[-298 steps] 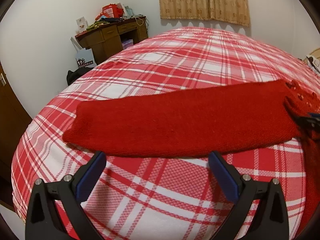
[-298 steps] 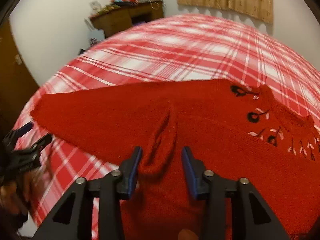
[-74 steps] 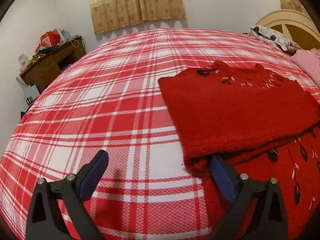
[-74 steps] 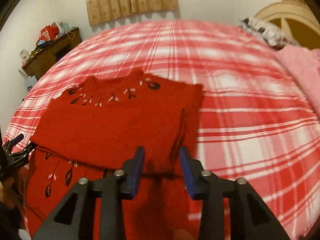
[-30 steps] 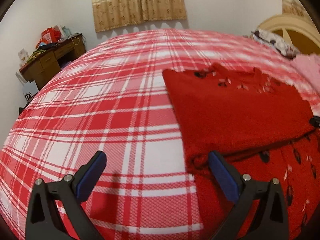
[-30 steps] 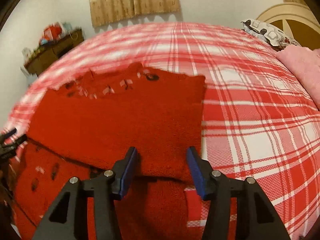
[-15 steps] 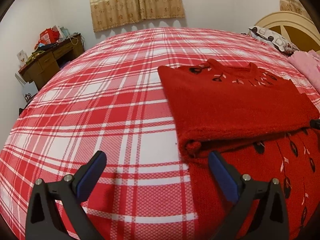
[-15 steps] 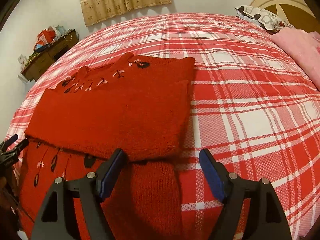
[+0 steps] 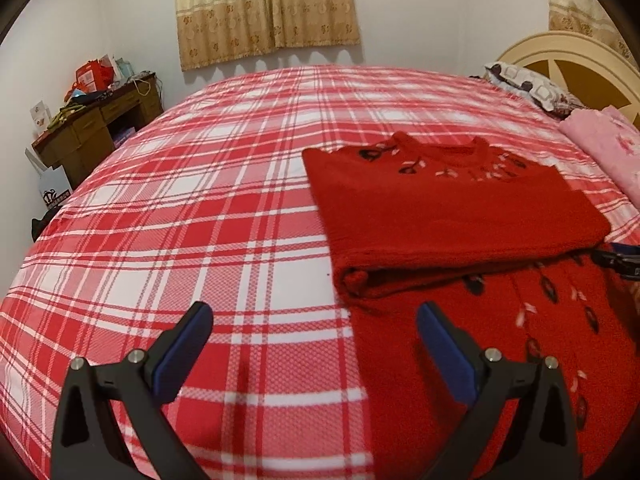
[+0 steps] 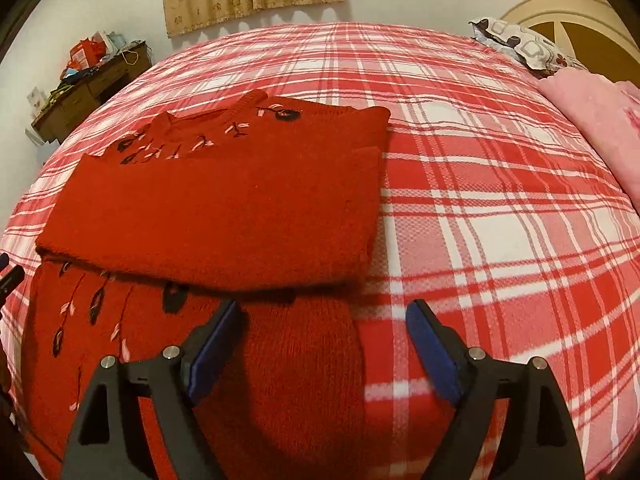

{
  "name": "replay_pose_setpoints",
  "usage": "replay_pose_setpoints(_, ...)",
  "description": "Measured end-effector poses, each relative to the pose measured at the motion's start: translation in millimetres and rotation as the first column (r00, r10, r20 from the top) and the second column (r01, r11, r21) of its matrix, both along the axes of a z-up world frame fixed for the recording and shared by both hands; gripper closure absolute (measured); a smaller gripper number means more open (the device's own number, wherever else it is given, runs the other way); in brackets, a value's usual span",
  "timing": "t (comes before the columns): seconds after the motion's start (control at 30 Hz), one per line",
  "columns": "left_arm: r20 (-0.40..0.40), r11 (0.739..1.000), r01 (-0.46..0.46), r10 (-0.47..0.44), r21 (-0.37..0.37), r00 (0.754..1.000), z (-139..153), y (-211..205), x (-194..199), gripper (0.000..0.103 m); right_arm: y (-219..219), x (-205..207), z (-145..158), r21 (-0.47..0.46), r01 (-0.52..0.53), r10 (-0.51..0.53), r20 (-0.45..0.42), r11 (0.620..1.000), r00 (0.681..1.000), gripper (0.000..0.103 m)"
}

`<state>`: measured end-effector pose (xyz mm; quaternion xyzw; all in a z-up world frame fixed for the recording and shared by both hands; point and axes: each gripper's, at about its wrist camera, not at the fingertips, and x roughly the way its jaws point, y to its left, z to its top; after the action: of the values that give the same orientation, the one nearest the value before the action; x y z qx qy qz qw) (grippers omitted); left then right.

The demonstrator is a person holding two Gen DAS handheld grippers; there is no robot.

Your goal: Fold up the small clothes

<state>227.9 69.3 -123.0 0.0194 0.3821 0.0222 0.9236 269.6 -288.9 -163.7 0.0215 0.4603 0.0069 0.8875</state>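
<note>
Bed: I see a red-and-white plaid bedspread (image 9: pixel 224 216) covering the whole bed, which carries everything I work on.
Headboard: a cream, rounded headboard (image 9: pixel 568 56) stands at the far right corner.
Sweater: the red knitted sweater (image 10: pixel 224 208) lies flat near the bed's near edge, its sleeves folded across the chest in a thick band. The collar points toward the far edge; black and pink leaf embroidery shows at the neck and on the lower body nearest me.
Pink cloth: folded pink fabric (image 10: pixel 592 112) sits along the bed's right edge, well apart from the sweater.
Pillow: a patterned pillow (image 10: pixel 516 40) lies by the headboard.
Desk: a cluttered wooden desk (image 9: pixel 96 120) stands off the bed's far left corner.
Left gripper: my left gripper (image 9: pixel 312 324) hovers with jaws spread wide and nothing between the pads, over the sweater's left edge where it meets the bedspread.
Right gripper: my right gripper (image 10: pixel 324 320) has just been opening and now stands wide. The sweater's lower right part lies below the gap, not pinched.
</note>
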Motion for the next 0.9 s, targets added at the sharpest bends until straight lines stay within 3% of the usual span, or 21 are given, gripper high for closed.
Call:
replay_pose_setpoints(0.27,0.012,0.998,0.056,-0.056,-0.017,0.998,8.7,-13.2,-24.3,0.0,5.2,-38.6,10.6,0.053,-0.019,0.017,0.047,0.998,0.999,0.018)
replay_pose_setpoints(0.9,-0.034,0.992,0.119,-0.121,-0.047,0.992,-2.6,-28.6,-69.8,0.0,41.4,-101.4,15.9,0.056,-0.139,0.135,0.07,0.989,0.988,0.018)
